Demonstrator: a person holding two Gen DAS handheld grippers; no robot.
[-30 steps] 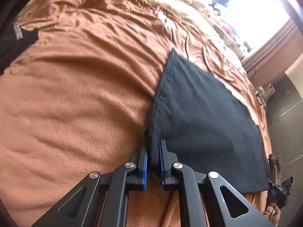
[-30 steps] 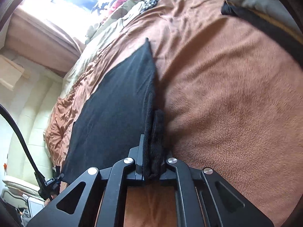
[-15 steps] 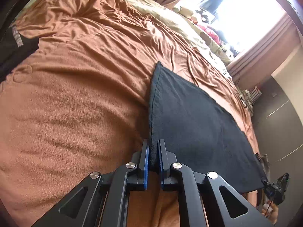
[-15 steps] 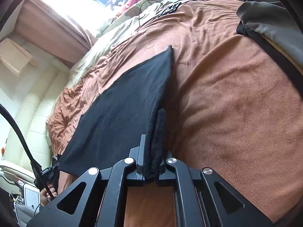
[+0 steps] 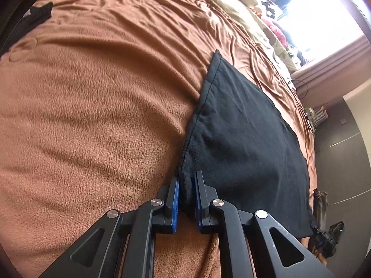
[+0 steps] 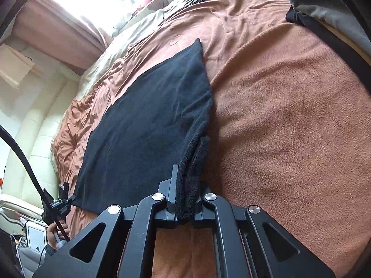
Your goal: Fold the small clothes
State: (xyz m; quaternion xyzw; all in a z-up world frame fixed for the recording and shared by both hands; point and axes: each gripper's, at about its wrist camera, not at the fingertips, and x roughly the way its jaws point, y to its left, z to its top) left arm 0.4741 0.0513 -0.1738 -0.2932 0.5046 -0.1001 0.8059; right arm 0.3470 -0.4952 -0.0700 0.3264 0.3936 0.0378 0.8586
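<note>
Brown fleece blanket (image 5: 92, 115) unchanged; flat black cloth (image 5: 243, 139) now lower, corners clamped by left gripper (image 5: 186, 185) and right gripper (image 6: 187, 192).

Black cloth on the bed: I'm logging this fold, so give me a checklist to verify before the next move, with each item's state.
1. Left hand-held gripper shut on a corner of the black cloth: ok.
2. Right hand-held gripper shut on bunched cloth edge: ok.
3. Cloth spread flat, far corner lying on the brown blanket: ok.
4. Landing area ahead free of other garments: ok; dark garment lies apart.
5. Layers aligned underneath: cannot tell.
</note>
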